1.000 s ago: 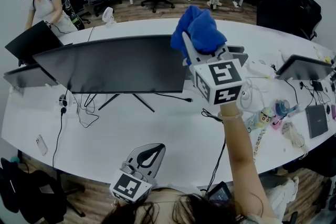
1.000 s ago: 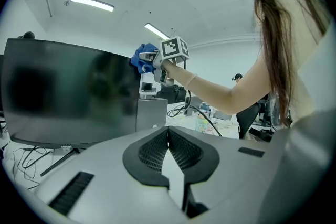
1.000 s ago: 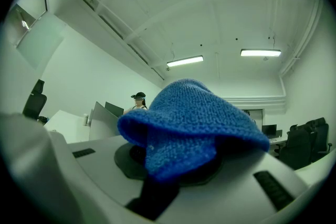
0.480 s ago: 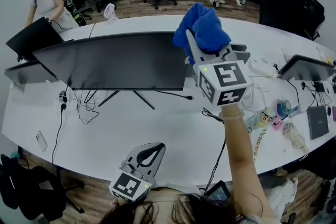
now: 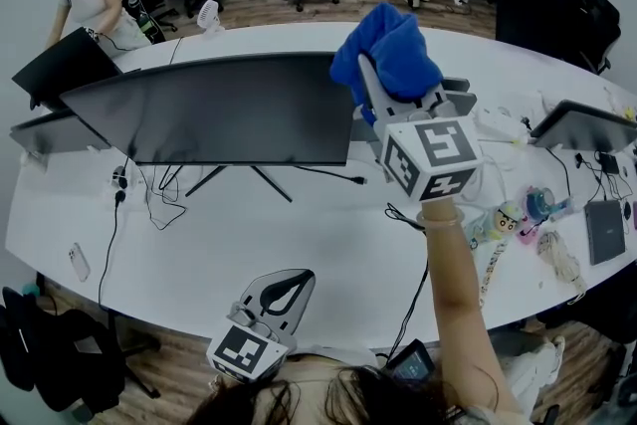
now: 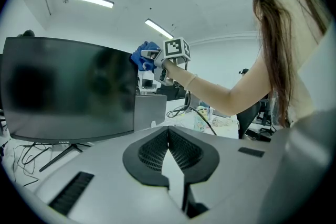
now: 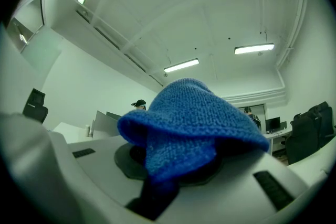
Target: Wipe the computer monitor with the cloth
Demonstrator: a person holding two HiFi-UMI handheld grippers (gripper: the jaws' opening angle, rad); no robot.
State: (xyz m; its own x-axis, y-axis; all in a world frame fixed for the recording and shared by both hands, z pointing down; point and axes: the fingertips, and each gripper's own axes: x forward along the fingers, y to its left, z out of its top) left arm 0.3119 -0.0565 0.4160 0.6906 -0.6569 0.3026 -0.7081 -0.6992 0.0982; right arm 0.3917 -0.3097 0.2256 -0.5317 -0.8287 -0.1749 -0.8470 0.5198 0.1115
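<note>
Drifting only slightly rightward over the last second, the right gripper (image 5: pixel 393 100) has its jaws clamped on the blue cloth (image 5: pixel 390 50), which bunches over their tips. The cloth sits at the upper right corner of the monitor (image 5: pixel 219 109). The left gripper view shows it just beside that edge, and contact cannot be confirmed. So little has moved that wiping seems hardly begun, with the whole screen still to cover.

The left gripper (image 5: pixel 271 314) hangs low near the person's body, its jaws closed on nothing.

Left of the right jaws the dark screen runs wide and unobstructed, giving free room for a sweep. Below them is bare counter (image 5: pixel 318 244) and the monitor's stand. To their right lie cables and small clutter, so strokes are best kept leftward, stopping short of the far left edge.
</note>
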